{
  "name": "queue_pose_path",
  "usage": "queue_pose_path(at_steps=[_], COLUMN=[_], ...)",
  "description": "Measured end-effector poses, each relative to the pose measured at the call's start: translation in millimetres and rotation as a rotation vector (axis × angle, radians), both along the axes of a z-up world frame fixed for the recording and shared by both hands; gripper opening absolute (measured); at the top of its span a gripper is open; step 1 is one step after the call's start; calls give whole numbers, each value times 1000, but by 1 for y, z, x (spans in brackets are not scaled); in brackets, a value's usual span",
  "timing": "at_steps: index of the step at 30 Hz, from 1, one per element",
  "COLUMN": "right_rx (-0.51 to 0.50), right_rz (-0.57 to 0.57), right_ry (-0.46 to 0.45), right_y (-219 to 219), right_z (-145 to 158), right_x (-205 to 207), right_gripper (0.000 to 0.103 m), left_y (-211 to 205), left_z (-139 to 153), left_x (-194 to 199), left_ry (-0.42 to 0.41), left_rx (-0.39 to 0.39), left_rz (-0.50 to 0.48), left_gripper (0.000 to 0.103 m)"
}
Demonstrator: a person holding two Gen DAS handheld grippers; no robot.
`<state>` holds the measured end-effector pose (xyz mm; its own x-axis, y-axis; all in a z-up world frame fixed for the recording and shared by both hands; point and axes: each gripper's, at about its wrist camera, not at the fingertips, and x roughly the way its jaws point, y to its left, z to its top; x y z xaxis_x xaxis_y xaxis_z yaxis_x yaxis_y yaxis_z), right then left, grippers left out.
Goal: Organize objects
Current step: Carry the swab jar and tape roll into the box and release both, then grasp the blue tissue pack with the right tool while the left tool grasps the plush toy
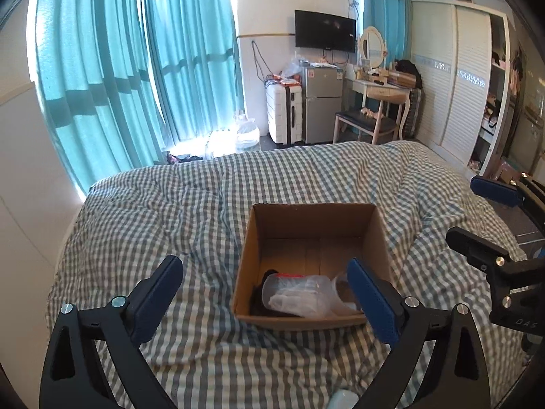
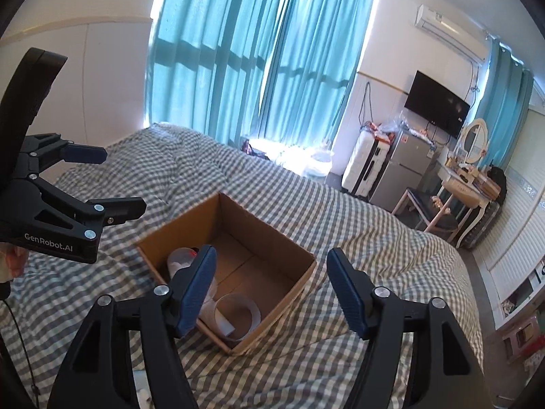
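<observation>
Both claws, left gripper [image 1: 265,293] and right gripper [image 2: 272,289], are hanging open and empty above the box [image 1: 381,238]. Inside, a plastic cup [image 1: 293,293] is lying at 6 o'clock. Next object should be dropping at 12 o'clock, I think.

1. A grey-and-white checked quilt [image 1: 190,204] covers the bed.
2. Teal curtains [image 1: 112,78] hang over the bright window.
3. A black television [image 1: 325,30] is mounted on the white wall.
4. Below it, a white suitcase [image 1: 284,112] stands just beside a small silver fridge [image 1: 322,102].
5. A dressing table [image 1: 381,90] with an oval mirror [image 1: 371,46] has a chair [image 1: 366,124] before it.
6. A white wardrobe [image 1: 456,78] stands at the right.
7. An air conditioner [image 2: 449,30] sits high on the wall.
</observation>
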<state>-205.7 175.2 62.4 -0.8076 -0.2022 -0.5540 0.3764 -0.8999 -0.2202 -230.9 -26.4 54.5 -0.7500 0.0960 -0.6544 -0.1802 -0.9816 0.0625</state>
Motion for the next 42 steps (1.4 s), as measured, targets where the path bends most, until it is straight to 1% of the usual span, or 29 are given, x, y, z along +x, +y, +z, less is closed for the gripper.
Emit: queue_pose_path(at_steps=[3,5,7,9,11,13,15,16,19,22,24,25,27,28,30,34,36,38,39,40,41,42], right_rx=[-24,-37,-31,-23,-27,-41,-46,-45,-54,-103,-132,-147,-159,-152,-125,-38,-9,-2,-7,-18,-25,-29], right_rz=[22,47,71,83,104,121,131,148,171,183,191,200,202,202,207,219,207,196,188,188,189,191], right_ry=[10,0,-16,-25,-44,-71,-115,-157,-241,-320,-364,-387,-407,-422,-442,-455,-452,-460,-463,-460,-452,-438], right_y=[4,6,4,2,1,2,0,-4,-9,-11,-14,-17,-23,-28,-37,-50,-52,-51,-49,-48,-46,-44], right_z=[14,16,13,6,-8,-25,-48,-67,-107,-140,-155,-161,-170,-176,-184,-197,-202,-205,-205,-202,-198,-192], right_x=[31,50,67,81,98,105,113,117,122,124,125,123,122,121,118,122,122,121,121,122,123,125], right_gripper=[73,77,78,78,78,78,78,78,78,78,78,78,79,85,86,86,86,86,79,70,62,41], left_y=[-2,-3,-4,-9,-13,-17,-18,-18,-22,-25,-28,-30,-33,-36,-38,-39,-42,-44,-44,-44,-44,-43], left_z=[10,11,8,-6,-23,-41,-61,-71,-98,-118,-129,-132,-135,-136,-137,-139,-142,-143,-144,-144,-144,-143], left_x=[32,57,73,90,102,113,123,128,140,147,150,150,150,150,151,150,149,149,149,149,149,150], left_ry=[15,31,29,5,-34,-46,-58,-62,-68,-93,-102,-102,-104,-106,-104,-100,-109,-118,-122,-123,-123,-122], left_rx=[9,4,-8,-18,-16,-7,-10,-14,-24,-15,-44,-57,-49,-39,-30,-35,-24,-14,-11,-10,-11,-10], left_rz=[10,18,27,48,72,112,150,164,222,224,231,242,254,255,252,248,251,253,253,256,258,259], left_gripper=[101,102,102,103,103,103,103,103,103,103,103,103,103,103,103,103,103,103,103,103,103,103])
